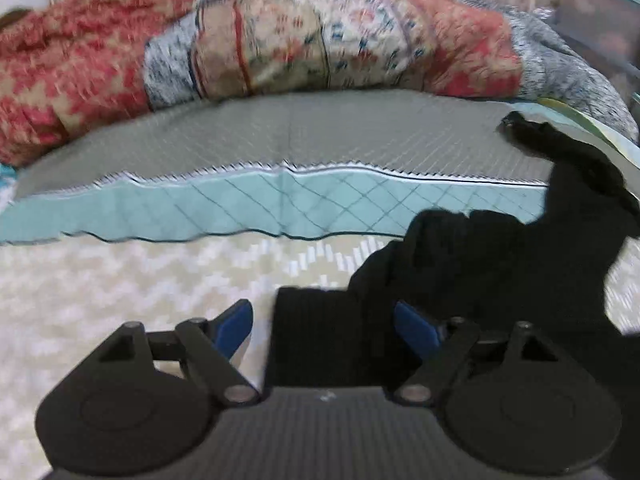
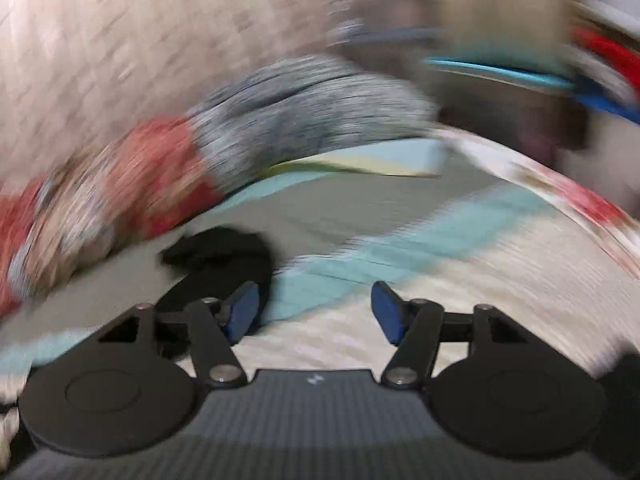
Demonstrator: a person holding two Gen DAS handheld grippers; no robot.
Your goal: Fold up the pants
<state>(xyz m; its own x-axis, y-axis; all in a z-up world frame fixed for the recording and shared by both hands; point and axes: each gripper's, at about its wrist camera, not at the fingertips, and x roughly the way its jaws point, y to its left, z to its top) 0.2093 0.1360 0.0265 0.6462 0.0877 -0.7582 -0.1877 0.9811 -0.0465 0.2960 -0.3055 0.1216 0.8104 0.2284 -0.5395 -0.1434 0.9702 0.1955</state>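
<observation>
Black pants point(image 1: 460, 264), limp and light, beside left gripper point(image 1: 324, 328); hem to be pinched; both jaws wide, right gripper point(image 2: 314, 312) empty

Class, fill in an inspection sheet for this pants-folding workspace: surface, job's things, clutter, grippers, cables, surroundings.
Surface: bed cover, cream zigzag, with a teal quilted band and a grey panel beyond.
Job's things: black pants, rumpled, lying on the cover.
Clutter: red patterned blanket bunched along the far side.
Grippers: left gripper open, pants between the pads but not pinched; right gripper open, nothing between the pads.
Cables: nothing seen.
Surroundings: right view too blurred to tell.
</observation>
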